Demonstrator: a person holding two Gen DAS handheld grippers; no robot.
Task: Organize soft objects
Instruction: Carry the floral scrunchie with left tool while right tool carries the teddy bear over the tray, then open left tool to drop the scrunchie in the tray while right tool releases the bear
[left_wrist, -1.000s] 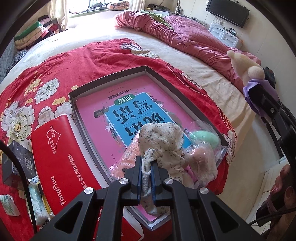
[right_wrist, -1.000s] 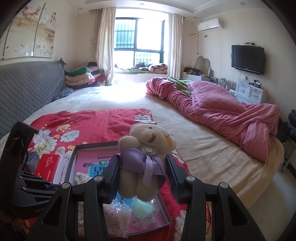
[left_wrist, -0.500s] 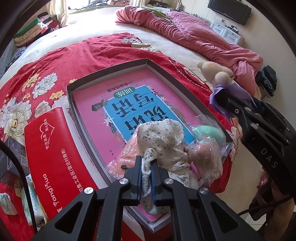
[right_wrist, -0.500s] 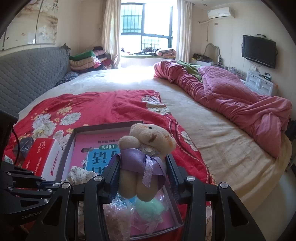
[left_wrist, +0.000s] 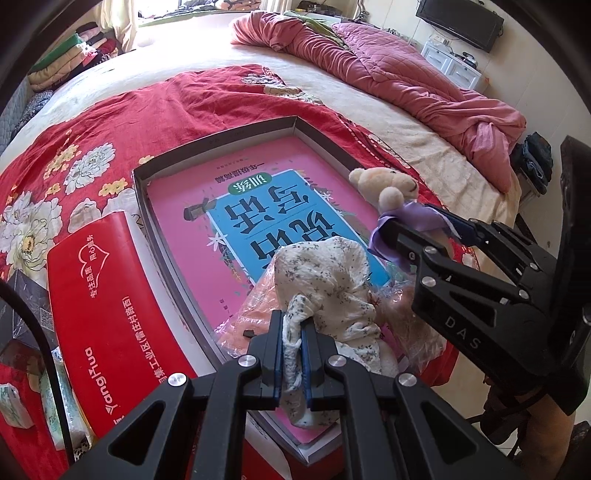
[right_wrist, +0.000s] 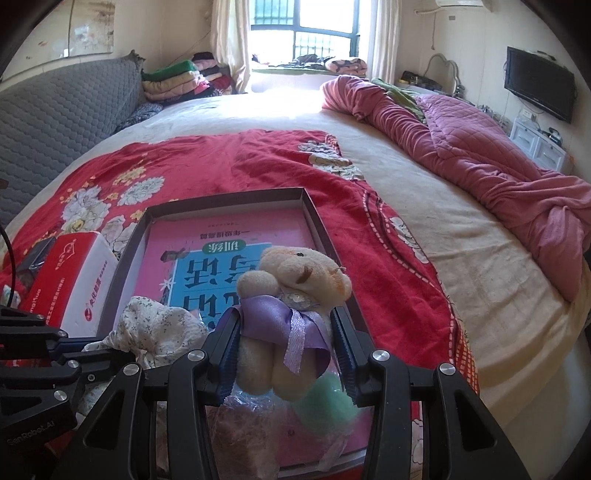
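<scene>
My left gripper (left_wrist: 293, 332) is shut on a white flower-print cloth (left_wrist: 325, 273) that lies over bagged soft items at the near end of a shallow grey tray (left_wrist: 218, 138) holding a pink and blue book (left_wrist: 258, 206). My right gripper (right_wrist: 288, 332) is shut on a small cream teddy bear with a purple ribbon (right_wrist: 291, 280) and holds it above the tray's near right part; the bear also shows in the left wrist view (left_wrist: 388, 192). Under the bear lie bagged green (right_wrist: 325, 406) and pink (right_wrist: 240, 417) soft items. The cloth shows left of the bear (right_wrist: 159, 321).
A red tissue box (left_wrist: 96, 302) lies left of the tray on a red floral blanket (left_wrist: 110, 122). Small packets (left_wrist: 14, 406) lie at the far left. A rumpled pink quilt (right_wrist: 480, 147) lies at the back right. The bed edge drops off to the right.
My right gripper has carried the bear leftward and lower, from beside the bed edge to over the tray's near right part. My left gripper keeps hold of the cloth in place.
</scene>
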